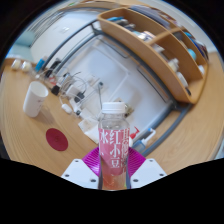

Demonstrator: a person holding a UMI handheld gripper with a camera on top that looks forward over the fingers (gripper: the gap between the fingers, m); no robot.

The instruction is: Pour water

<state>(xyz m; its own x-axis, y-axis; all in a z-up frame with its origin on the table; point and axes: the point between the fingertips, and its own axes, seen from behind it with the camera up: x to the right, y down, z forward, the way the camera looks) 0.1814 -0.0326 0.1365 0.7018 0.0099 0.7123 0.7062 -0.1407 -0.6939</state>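
Note:
A clear plastic bottle [114, 140] with a white cap and a pink label with white characters stands upright between my gripper's [113, 170] fingers. The magenta pads [90, 160] press on its lower body from both sides, so the gripper is shut on it. A white paper cup [37, 97] stands on the wooden table [25, 130] to the left, beyond the fingers. A dark red round coaster [57, 139] lies on the table left of the bottle.
A wooden shelf unit [160, 45] with small items stands at the back right. A white board or table surface [105, 70] with metal frame parts and small clutter sits behind the bottle.

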